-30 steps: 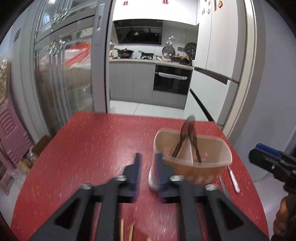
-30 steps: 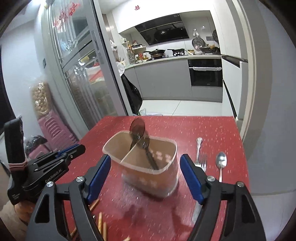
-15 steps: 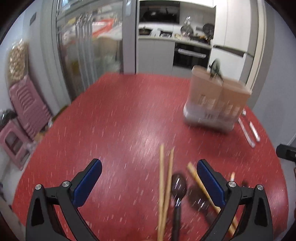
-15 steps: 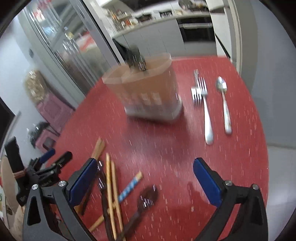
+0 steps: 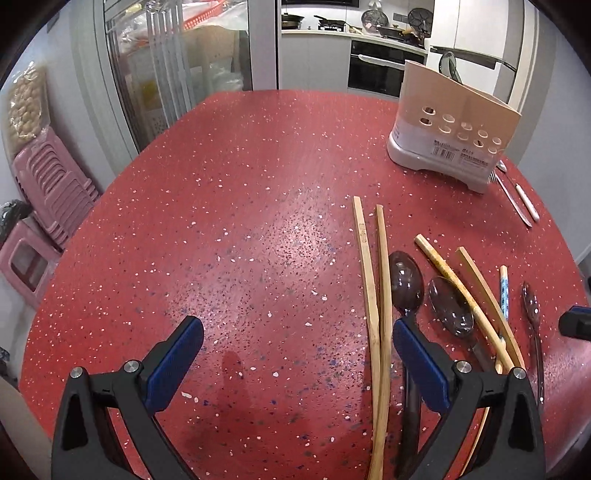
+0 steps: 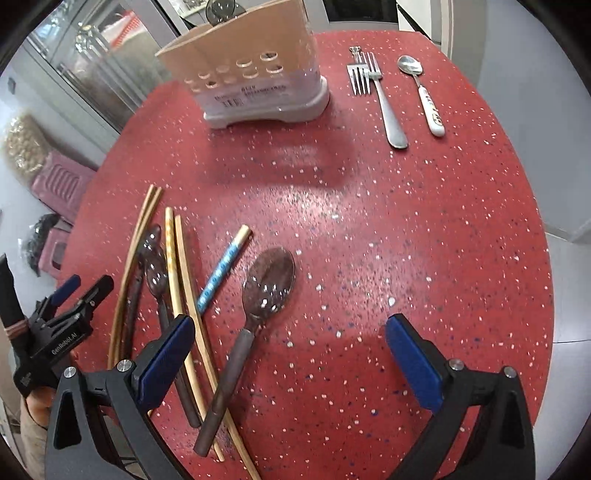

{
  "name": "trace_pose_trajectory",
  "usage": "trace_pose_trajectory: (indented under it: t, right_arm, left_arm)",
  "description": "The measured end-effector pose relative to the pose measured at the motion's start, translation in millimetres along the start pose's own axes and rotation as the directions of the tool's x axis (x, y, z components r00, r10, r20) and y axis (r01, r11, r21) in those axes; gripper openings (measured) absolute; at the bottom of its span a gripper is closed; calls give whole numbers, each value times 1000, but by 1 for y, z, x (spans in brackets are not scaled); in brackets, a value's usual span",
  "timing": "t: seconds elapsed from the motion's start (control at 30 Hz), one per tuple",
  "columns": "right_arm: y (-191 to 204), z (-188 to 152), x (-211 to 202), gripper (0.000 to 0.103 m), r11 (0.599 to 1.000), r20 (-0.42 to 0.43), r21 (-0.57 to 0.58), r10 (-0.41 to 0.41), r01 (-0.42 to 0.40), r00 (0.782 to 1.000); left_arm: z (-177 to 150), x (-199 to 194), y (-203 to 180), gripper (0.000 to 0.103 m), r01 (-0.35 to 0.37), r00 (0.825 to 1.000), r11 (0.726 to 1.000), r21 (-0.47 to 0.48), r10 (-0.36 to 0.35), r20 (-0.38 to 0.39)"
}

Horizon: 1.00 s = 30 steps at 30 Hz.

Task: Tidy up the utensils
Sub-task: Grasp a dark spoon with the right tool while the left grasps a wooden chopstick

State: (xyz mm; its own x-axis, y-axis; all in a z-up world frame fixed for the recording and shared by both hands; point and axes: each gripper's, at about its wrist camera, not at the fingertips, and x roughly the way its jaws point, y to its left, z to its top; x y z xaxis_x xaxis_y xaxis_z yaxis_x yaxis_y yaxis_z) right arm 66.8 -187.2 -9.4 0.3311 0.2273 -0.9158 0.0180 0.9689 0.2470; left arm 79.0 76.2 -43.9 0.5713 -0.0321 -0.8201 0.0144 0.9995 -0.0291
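On the red table, brown spoon between parted fingers

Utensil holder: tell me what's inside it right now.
One dark spoon bowl sticks up above the rim of the holder. Its handle and anything lower inside are hidden by the opaque walls; the round holes reveal nothing.

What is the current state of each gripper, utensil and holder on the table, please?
Left gripper: open, empty.
Right gripper: jaws closing slightly, nothing pressed between them.
Utensil holder: upright, one dark spoon standing inside.
Large dark spoon: lying flat, bowl up.
Bamboo chopsticks: lying loose on the table.
Blue-patterned chopstick: lying alone.
Fork: flat beside the holder.
White-handled spoon: flat beside the fork.
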Motion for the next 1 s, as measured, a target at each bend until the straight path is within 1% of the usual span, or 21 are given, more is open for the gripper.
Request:
trace_pose_trajectory:
  t: [0.1,0.2,0.27,0.37,0.47,0.5,0.57,0.6,0.63,0.67,0.73,0.77,0.83,0.87,0.9,0.93,0.97,1.0]
  right_arm:
    - [4,-3,3,91,1000,-28,2,-14,14,1000]
    - [7,-9,7,80,1000,-61,11,-9,10,998]
    - [10,-11,11,78,1000,-76,11,-11,12,997]
    - [17,-11,13,75,999,-72,-10,-31,31,997]
    - [26,-11,15,72,998,-68,-40,-56,54,996]
    - [30,-9,18,70,997,-66,-52,-67,64,996]
    - [37,-10,21,68,991,-58,-96,-104,98,993]
    - [40,-10,22,66,988,-55,-111,-117,110,992]
    - [43,-11,23,64,983,-49,-132,-135,127,990]
    - [44,-12,24,63,979,-45,-148,-147,139,988]
    - [43,-13,23,54,974,-34,-169,-161,153,986]
    - [42,-14,23,52,971,-29,-177,-167,160,985]
    - [40,-15,21,41,966,-19,-196,-176,169,984]
    - [38,-16,20,38,963,-13,-203,-180,174,984]
    - [35,-17,19,29,962,-7,-207,-183,177,983]
    - [32,-18,16,20,961,1,-208,-187,183,982]
    - [28,-19,15,16,960,9,-206,-189,187,982]
    - [24,-19,13,13,963,11,-201,-179,178,984]
  left_arm:
    - [4,0,-2,103,14,1000,1000,11,-14,5]
    - [7,4,-8,103,28,1000,999,32,-28,-1]
    - [8,6,-12,103,35,999,998,49,-35,-9]
    - [10,10,-18,103,29,999,996,84,-28,-16]
    - [13,15,-21,103,29,999,995,98,-26,-27]
    - [14,17,-22,100,28,999,994,104,-25,-33]
    - [16,20,-23,99,30,999,993,110,-25,-43]
    - [15,19,-23,96,31,999,993,112,-26,-44]
    - [16,19,-24,91,36,998,992,119,-31,-48]
    - [16,20,-26,89,40,998,991,126,-34,-54]
    - [17,20,-28,88,42,998,989,139,-34,-60]
    - [17,20,-30,88,44,997,988,146,-35,-61]
    - [17,20,-34,77,48,997,985,164,-37,-69]
    - [17,21,-36,74,48,997,984,173,-36,-74]
    - [17,21,-38,68,54,996,983,178,-41,-75]
    - [17,21,-40,56,63,996,981,184,-50,-77]
    - [17,21,-42,51,68,995,979,190,-54,-78]
    - [16,21,-43,40,66,996,978,195,-52,-78]
